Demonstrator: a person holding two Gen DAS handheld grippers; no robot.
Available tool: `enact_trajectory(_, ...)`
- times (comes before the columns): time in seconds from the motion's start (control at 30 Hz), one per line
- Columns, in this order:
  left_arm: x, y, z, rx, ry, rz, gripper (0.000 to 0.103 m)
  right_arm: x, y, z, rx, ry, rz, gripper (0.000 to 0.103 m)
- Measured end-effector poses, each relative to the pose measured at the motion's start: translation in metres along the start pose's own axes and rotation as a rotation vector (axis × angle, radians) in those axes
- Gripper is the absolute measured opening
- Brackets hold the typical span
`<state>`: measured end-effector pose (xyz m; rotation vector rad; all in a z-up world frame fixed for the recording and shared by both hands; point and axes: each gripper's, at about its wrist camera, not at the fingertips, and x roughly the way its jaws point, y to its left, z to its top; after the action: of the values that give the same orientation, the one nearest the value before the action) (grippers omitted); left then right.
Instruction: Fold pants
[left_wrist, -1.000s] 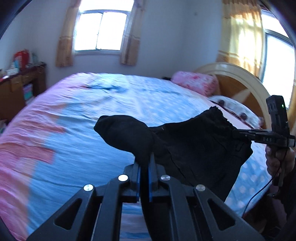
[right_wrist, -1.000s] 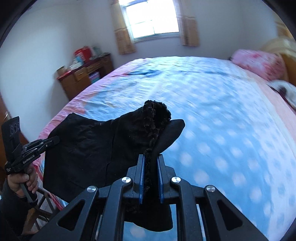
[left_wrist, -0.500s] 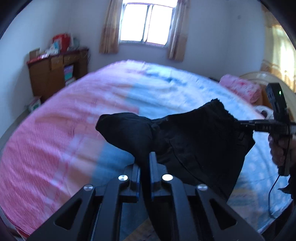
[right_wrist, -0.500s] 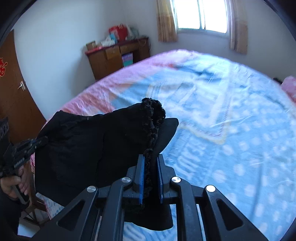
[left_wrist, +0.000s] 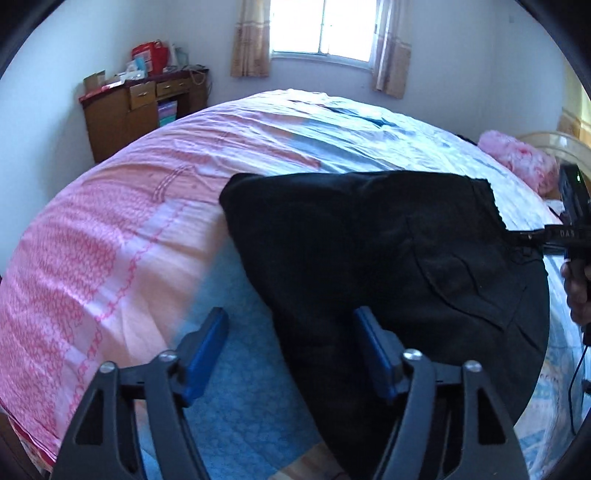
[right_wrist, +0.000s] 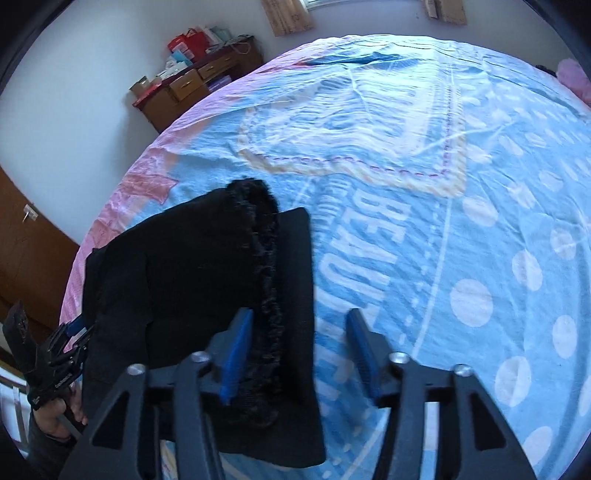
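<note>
The black pants (left_wrist: 388, 258) lie in a folded pile on the near part of the bed (left_wrist: 110, 258). My left gripper (left_wrist: 291, 350) is open, its blue pads apart over the pants' near left edge, holding nothing. My right gripper (right_wrist: 301, 347) is open too, its left pad beside the frilly black hem (right_wrist: 266, 280) of the pants (right_wrist: 184, 280). The right gripper also shows at the right edge of the left wrist view (left_wrist: 532, 236), at the cloth's edge. The left gripper shows at the lower left of the right wrist view (right_wrist: 74, 332).
The bed has a pink and blue patterned cover (right_wrist: 443, 184). A wooden desk (left_wrist: 140, 110) with boxes stands by the far wall under a window (left_wrist: 321, 29). A pink pillow (left_wrist: 517, 162) lies at the headboard. A brown door (right_wrist: 26, 251) is at left.
Both grippers have opened and let go of the pants, which have dropped from being held up between them onto the bed. Both views now tilt down toward the bed.
</note>
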<state>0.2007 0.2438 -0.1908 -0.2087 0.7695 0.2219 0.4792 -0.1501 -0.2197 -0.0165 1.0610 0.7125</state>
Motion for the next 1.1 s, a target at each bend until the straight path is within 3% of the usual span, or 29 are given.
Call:
enact_trajectory(0.27,-0.023,-0.005,0.0,0.022,0.0,0.049,0.077,-0.016,-0.003,-0.004,0.043,-0.054,0.012,0.062)
enact_trajectory(0.53,-0.054,-0.019,0.001,0.057,-0.03,0.036,0.077,-0.059,-0.019,-0.016,0.106,-0.143,-0.096,0.064)
enact_trajectory(0.77,-0.081,-0.03,-0.007,0.086,-0.056,0.021,0.077,-0.091,-0.002,-0.054,0.062,-0.179,-0.126,0.065)
enact_trajectory(0.87,-0.097,-0.033,-0.013,0.087,-0.075,0.013,0.087,-0.107,0.018,-0.075,0.022,-0.212,-0.145,0.066)
enact_trajectory(0.9,-0.104,-0.034,-0.016,0.09,-0.083,0.006,0.095,-0.113,0.024,-0.081,0.012,-0.228,-0.153,0.066)
enact_trajectory(1.1,-0.138,-0.047,-0.031,0.147,-0.12,-0.022,0.096,-0.157,0.072,-0.138,-0.067,-0.356,-0.194,0.073)
